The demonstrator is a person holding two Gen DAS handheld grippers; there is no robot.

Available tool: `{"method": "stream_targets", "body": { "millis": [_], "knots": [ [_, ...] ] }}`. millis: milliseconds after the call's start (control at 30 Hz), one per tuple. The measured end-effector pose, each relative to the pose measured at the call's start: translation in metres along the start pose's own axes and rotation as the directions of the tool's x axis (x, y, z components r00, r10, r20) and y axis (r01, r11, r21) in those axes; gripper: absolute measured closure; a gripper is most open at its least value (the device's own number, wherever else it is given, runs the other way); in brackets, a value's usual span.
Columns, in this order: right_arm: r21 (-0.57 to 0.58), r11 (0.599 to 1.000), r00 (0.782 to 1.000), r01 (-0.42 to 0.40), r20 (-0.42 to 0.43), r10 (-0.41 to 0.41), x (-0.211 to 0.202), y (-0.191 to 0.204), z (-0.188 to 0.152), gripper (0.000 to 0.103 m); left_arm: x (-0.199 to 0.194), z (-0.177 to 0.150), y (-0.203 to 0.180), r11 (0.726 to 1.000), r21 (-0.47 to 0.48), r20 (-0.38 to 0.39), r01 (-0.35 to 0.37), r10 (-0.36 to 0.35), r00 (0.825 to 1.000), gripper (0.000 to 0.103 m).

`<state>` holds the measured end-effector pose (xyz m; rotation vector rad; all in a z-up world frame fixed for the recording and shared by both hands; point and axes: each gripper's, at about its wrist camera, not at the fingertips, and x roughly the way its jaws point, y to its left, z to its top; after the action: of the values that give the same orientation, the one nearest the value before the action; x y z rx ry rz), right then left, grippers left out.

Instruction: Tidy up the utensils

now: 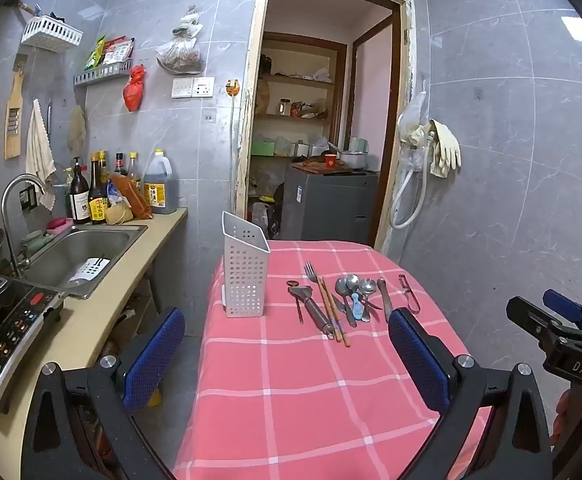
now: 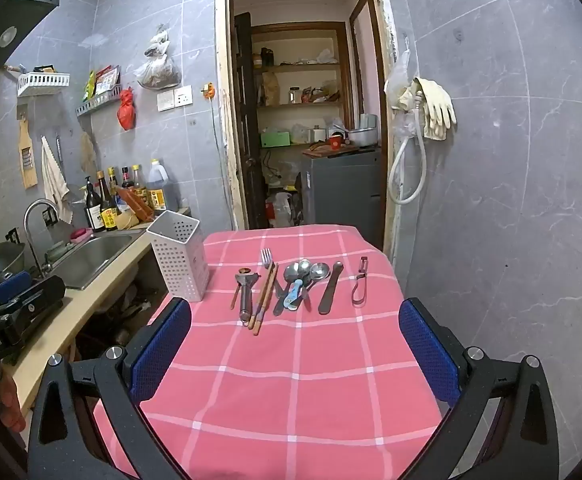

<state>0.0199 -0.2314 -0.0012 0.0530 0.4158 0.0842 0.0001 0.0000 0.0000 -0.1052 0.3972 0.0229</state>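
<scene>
A white perforated utensil holder [image 1: 246,276] [image 2: 179,255] stands upright at the far left of a table under a pink checked cloth [image 1: 291,392] [image 2: 291,380]. Right of it lies a row of utensils: a fork [image 1: 312,273] [image 2: 266,257], wooden chopsticks [image 1: 334,312] [image 2: 263,300], several metal spoons [image 1: 355,285] [image 2: 305,270], a knife [image 1: 384,298] [image 2: 331,288] and a peeler [image 1: 409,294] [image 2: 360,282]. My left gripper [image 1: 287,360] and my right gripper [image 2: 295,354] hover over the near half of the table, both open and empty, well short of the utensils.
A counter runs along the left with a steel sink [image 1: 79,254] [image 2: 95,258], a tap, sauce bottles [image 1: 95,196] and an induction cooker [image 1: 7,328]. Behind the table an open doorway [image 1: 323,128] shows shelves. Rubber gloves [image 2: 437,110] hang on the right wall.
</scene>
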Motion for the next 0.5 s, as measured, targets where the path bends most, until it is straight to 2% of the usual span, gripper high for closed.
{"method": "stream_targets", "body": {
  "millis": [500],
  "knots": [
    [0.0,1.0,1.0,-0.003,-0.002,0.003,0.0012,-0.0009,-0.0001,0.001,0.0004,0.0,0.0005,1.0,0.006,-0.002,0.004,-0.004,1.0,0.0]
  ]
}}
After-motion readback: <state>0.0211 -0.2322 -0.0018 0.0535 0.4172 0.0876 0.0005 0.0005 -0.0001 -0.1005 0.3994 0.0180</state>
